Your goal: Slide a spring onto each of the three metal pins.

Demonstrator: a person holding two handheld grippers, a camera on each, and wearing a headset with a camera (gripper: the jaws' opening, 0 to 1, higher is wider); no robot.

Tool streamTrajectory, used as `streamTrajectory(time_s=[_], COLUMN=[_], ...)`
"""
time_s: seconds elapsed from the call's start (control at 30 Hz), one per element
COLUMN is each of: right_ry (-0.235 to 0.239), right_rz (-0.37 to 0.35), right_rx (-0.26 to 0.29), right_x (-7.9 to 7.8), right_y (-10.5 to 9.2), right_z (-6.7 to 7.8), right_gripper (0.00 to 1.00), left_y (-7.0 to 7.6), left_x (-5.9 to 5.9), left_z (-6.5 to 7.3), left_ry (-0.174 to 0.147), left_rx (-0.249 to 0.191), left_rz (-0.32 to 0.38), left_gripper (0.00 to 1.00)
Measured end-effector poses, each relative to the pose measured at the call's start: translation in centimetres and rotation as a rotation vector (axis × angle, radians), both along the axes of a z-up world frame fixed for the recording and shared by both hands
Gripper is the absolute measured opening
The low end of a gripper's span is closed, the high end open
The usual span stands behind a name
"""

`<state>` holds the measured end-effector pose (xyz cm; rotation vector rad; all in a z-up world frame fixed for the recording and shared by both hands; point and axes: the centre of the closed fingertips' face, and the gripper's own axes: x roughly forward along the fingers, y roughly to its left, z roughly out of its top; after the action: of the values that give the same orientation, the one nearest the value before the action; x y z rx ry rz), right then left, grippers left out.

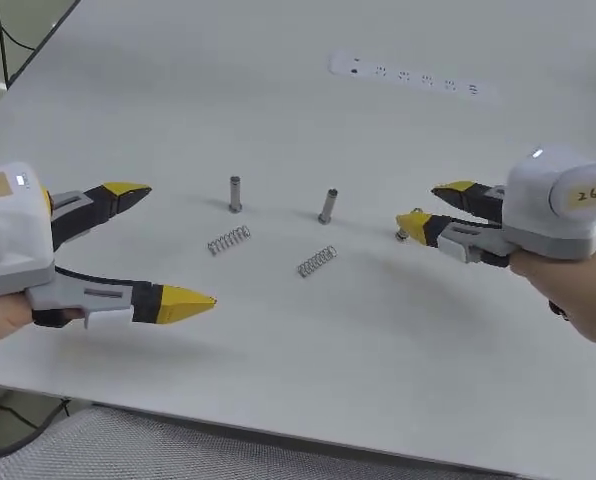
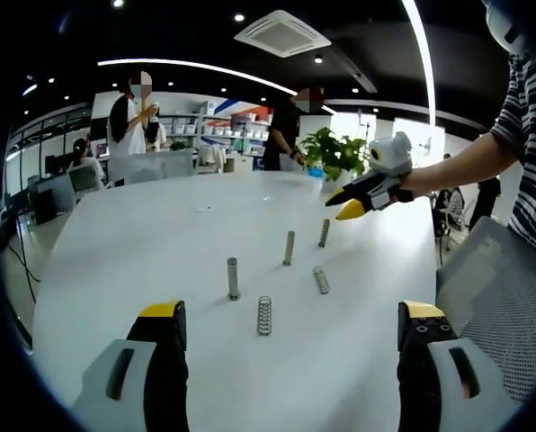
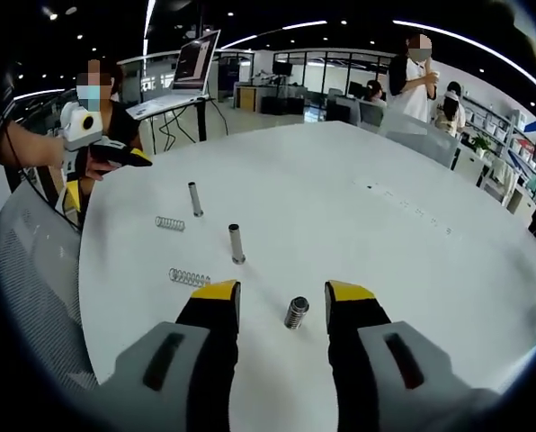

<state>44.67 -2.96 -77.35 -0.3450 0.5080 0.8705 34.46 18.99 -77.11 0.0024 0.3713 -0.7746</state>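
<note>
Head view, white table (image 1: 308,350). The left gripper (image 1: 158,245) hangs above the near left part of the table with its jaws spread wide and nothing between them. The right gripper (image 1: 433,205) is at the right, jaws parted and gripping nothing.

Three metal pins stand upright in a row. The left pin (image 1: 235,194) and the middle pin (image 1: 327,205) are bare. The right pin (image 1: 402,235) stands just beside the right gripper's nearer jaw tip. In the right gripper view it sits between that gripper's jaw tips, with a fitted spring (image 3: 295,312) coiled around it.

Two springs lie flat on the table in front of the bare pins: the left loose spring (image 1: 228,240) and the right loose spring (image 1: 317,261). They lie apart from each other and from both grippers.

A power strip (image 1: 413,77) lies at the far side.
</note>
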Motion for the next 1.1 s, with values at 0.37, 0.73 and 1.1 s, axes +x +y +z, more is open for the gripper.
streamTrajectory(time_s=[0.37,0.73,1.1], right_ry=[0.010,-0.002,-0.034], right_rz=[-0.009,-0.005,0.130], right_rx=[0.023,0.013,-0.062], right_x=[-1.0,-1.9,-4.2], right_y=[-0.5,-1.2,0.0], right_z=[0.2,0.9,1.0], right_gripper=[0.48,0.47,0.45], left_y=[-0.1,0.0,0.1], left_x=[-0.1,-0.1,-0.2], left_z=[0.2,0.4,0.3], left_ry=[-0.001,-0.003,-0.001], left_rx=[-0.004,-0.008,-0.017], left_rz=[0.003,0.008,0.012], left_gripper=[0.97,0.97,0.97])
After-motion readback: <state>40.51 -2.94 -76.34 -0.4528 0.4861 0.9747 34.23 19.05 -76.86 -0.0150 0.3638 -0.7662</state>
